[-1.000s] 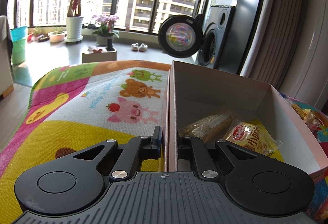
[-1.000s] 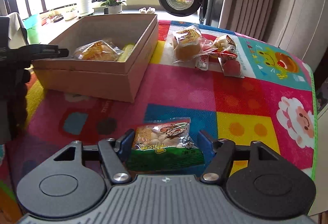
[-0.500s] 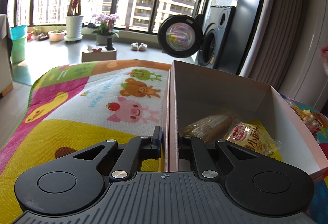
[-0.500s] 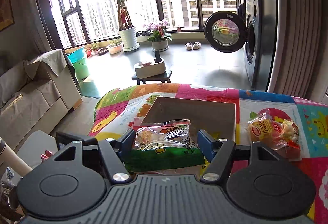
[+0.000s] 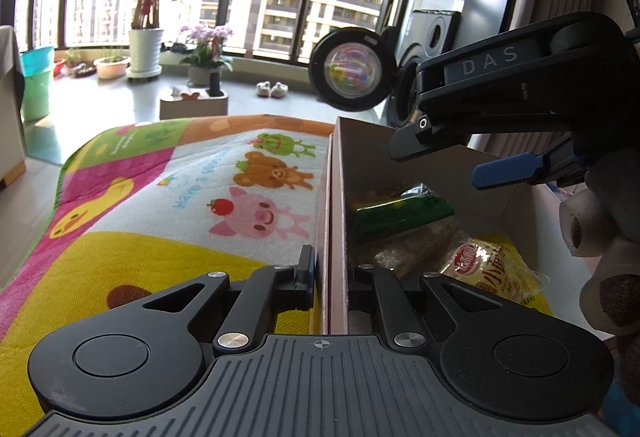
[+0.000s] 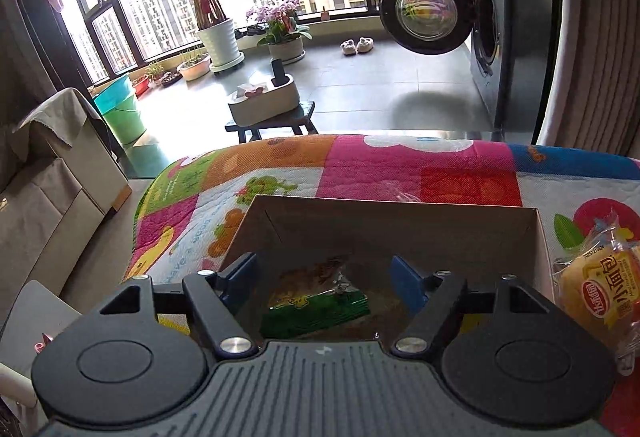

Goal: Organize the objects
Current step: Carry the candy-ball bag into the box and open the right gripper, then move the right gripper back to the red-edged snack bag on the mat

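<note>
On a tabletop covered with a bright cartoon-animal mat [image 5: 168, 197], a person is sorting packaged snacks into an open cardboard box [image 6: 400, 225]. The left gripper [image 5: 329, 273] is pinching the box's near side wall, jaws narrow, one finger outside and one inside, steadying it. The right gripper [image 6: 324, 273] is hanging above the box interior with its jaws spread wide and empty. Directly beneath it a green snack packet [image 6: 316, 311] is lying inside the box, resting on a brown packet beside a yellow bread packet [image 5: 488, 273]. This drop-off step looks finished. Next, the right gripper likely needs to lift clear and reach for another yellow bread packet [image 6: 600, 289] lying outside, just beside the box.
</note>
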`<state>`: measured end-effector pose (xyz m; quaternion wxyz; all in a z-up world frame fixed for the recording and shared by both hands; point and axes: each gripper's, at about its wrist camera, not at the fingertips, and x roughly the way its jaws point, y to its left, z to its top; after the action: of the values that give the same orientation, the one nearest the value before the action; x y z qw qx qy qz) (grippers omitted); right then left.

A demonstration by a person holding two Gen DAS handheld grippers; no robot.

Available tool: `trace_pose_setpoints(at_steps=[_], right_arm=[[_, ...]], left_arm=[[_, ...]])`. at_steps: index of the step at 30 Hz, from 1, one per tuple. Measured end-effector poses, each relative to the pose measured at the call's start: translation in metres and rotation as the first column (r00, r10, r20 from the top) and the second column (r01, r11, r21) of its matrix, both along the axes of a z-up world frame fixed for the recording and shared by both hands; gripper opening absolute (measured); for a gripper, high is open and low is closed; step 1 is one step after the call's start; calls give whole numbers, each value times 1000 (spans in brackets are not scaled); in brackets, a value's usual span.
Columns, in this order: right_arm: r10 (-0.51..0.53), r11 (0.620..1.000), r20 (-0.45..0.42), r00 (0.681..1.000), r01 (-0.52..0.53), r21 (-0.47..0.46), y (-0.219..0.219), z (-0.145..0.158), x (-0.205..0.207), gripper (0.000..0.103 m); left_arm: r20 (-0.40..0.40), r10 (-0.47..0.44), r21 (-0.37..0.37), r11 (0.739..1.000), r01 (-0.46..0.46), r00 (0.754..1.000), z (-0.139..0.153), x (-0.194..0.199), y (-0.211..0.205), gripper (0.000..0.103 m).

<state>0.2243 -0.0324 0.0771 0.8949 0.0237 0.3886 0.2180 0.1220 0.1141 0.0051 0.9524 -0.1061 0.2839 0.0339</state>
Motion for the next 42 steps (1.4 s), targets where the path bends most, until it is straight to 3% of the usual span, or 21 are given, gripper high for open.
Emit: trace_pose_setpoints(at_steps=[6, 10, 15, 18, 21, 25, 31, 36, 40, 41, 42], right_arm=[[-66, 998, 100, 993, 64, 31, -61, 22, -25, 81], [-200, 979, 197, 960, 204, 0, -121, 32, -41, 81], [-361, 931, 152, 920, 364, 10, -191, 17, -40, 81], [-418, 904, 145, 897, 426, -30, -214, 0, -39, 81], [-413, 900, 164, 896, 429, -80, -217, -10, -37, 82], [-305, 909, 196, 932, 346, -234, -188, -25, -27, 84], [-259, 947, 130, 957, 278, -162, -165, -27, 1, 84], [-270, 955, 67, 960, 276, -108, -153, -37, 28, 84], [-265, 953, 78, 961, 273, -131, -148, -38, 34, 84], [-261, 953, 78, 962, 270, -138, -149, -38, 32, 80], [-257, 952, 80, 963, 266, -149, -149, -38, 30, 70]], left_arm=[[1, 0, -1, 1000, 0, 1000, 0, 0, 0, 11], [0, 0, 1, 1000, 0, 1000, 0, 0, 0, 11], [3, 1, 5, 1000, -1, 1000, 0, 0, 0, 11], [8, 2, 5, 1000, -2, 1000, 1, -1, 0, 11], [8, 2, 4, 1000, -2, 1000, 1, -1, 0, 11], [8, 2, 4, 1000, -2, 1000, 1, -1, 0, 11], [8, 2, 4, 1000, -2, 1000, 1, -1, 1, 11], [8, 2, 4, 1000, -2, 1000, 1, -1, 0, 11], [8, 2, 4, 1000, -2, 1000, 1, -1, 1, 11], [7, 2, 4, 1000, -2, 1000, 1, -1, 0, 11], [7, 2, 4, 1000, -2, 1000, 1, -1, 1, 11]])
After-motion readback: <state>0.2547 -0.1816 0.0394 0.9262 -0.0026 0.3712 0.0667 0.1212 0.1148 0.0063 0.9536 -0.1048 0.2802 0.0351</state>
